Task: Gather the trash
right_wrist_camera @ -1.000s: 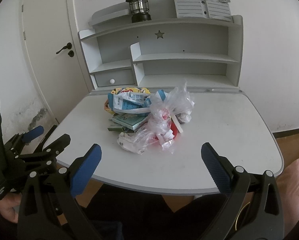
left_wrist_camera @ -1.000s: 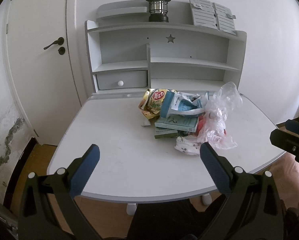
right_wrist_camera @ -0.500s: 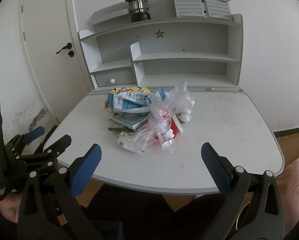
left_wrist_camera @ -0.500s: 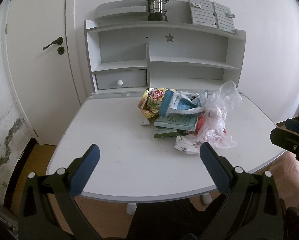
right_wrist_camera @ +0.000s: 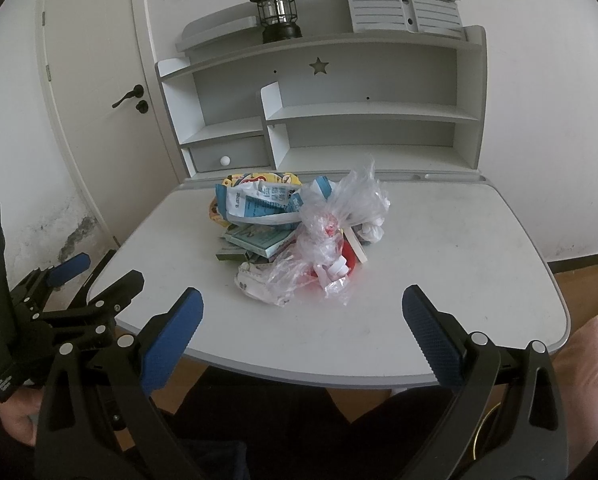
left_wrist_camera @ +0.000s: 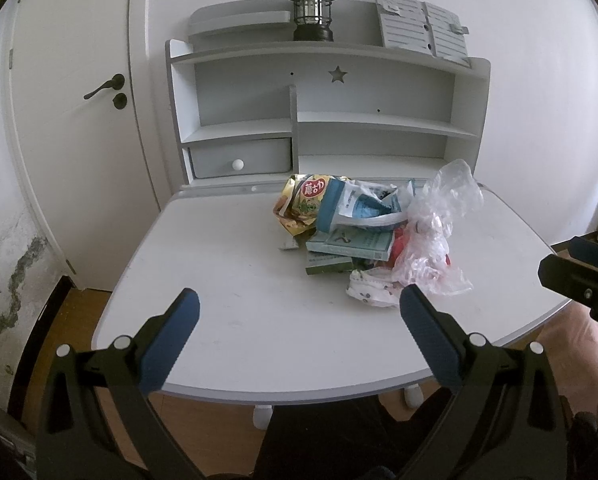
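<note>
Nearest in each wrist view are the blue-padded fingers. The left gripper (left_wrist_camera: 299,306) has its fingers spread wide with nothing between them, poised over the near edge of the white desk (left_wrist_camera: 227,300) without touching it. The right gripper (right_wrist_camera: 302,304) is just as widely spread and empty, also held above the near edge; a hand (right_wrist_camera: 17,416) grips the left tool's handle at the lower left of that view.

Past the fingertips, around the middle of the desk top, lies the trash pile (right_wrist_camera: 295,236). Its closest pieces are a crumpled clear plastic bag (right_wrist_camera: 335,236) with red showing through it and a patterned white wrapper (left_wrist_camera: 369,290) at its foot. Behind these lie two green boxes (left_wrist_camera: 349,242), one stacked partly on the other, then a blue and white pouch (right_wrist_camera: 259,202) and a yellow snack bag (left_wrist_camera: 303,202) at the back.

Farther off, a shelf unit (right_wrist_camera: 363,112) with a small drawer (left_wrist_camera: 241,158) stands at the desk's rear, a black lantern (right_wrist_camera: 277,10) on top. A white door (left_wrist_camera: 75,120) is to the left.
</note>
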`<state>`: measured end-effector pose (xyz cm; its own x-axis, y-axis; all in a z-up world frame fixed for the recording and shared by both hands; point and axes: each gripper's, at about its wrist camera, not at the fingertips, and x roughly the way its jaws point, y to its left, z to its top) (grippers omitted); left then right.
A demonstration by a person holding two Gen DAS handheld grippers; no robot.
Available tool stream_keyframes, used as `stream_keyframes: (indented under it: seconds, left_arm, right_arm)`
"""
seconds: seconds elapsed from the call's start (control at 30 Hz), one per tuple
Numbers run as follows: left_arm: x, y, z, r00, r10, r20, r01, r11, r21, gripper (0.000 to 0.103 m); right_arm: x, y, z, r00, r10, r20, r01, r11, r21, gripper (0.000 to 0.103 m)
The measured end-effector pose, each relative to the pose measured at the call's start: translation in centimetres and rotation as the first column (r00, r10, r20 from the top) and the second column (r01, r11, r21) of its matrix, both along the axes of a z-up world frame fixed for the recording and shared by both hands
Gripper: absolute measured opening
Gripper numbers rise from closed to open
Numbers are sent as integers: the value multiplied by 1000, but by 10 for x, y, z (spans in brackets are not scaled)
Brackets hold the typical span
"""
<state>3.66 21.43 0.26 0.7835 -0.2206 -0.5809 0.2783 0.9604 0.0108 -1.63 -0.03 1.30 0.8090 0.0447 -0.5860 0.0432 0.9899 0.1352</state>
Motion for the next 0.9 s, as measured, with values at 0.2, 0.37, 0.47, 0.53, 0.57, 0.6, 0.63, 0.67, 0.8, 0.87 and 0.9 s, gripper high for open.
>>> stream_keyframes:
  seconds: [0.2,0.37,0.47,0.53,0.57,0.6,0.63,0.67,0.8,0.87,0.9]
  left_arm:
    - [0,-1,-1,1000,-1,-1,1,1000,2,97]
    - [1,0,0,1000,-1,-1,1,1000,0,97]
    - [1,0,-2,1000,-1,-6,1,1000,-1,97]
    - [3,1,-6,1000,-2,-14,2,1000,0,97]
    - [4,1,-8,1000,-4,-19,4,1000,0,97]
    - [7,1,-11,1000,-8,-25,8,1000,1,97]
    - [10,2,-12,999,-10,-31,11,1000,3,97]
    - [15,3,-14,999,-13,-37,13,1000,2,97]
    - [34,5,-24,998,-28,-64,29,1000,5,97]
    - [46,5,-28,995,-48,-83,49,999,16,97]
    - [52,5,-28,994,-57,-92,59,998,21,97]
  right_arm:
    - [0,0,0,1000,0,-1,0,1000,1,97]
    - [0,0,0,1000,-1,-2,1,1000,2,97]
    - [-1,0,-1,1000,0,-3,0,1000,4,97]
    - [0,-1,-5,1000,1,-5,-1,1000,5,97]
    - [0,-2,-7,1000,3,-9,-3,1000,15,97]
    - [2,-4,-11,1000,6,-13,-6,1000,27,97]
    - [5,-5,-15,1000,7,-19,-7,999,36,97]
    - [7,-7,-20,999,10,-30,-8,999,45,97]
    - [15,-15,-35,998,-2,-55,4,1000,27,97]
    - [21,-22,-44,997,-7,-82,10,999,36,97]
    - [24,-28,-49,995,-13,-99,18,999,49,97]
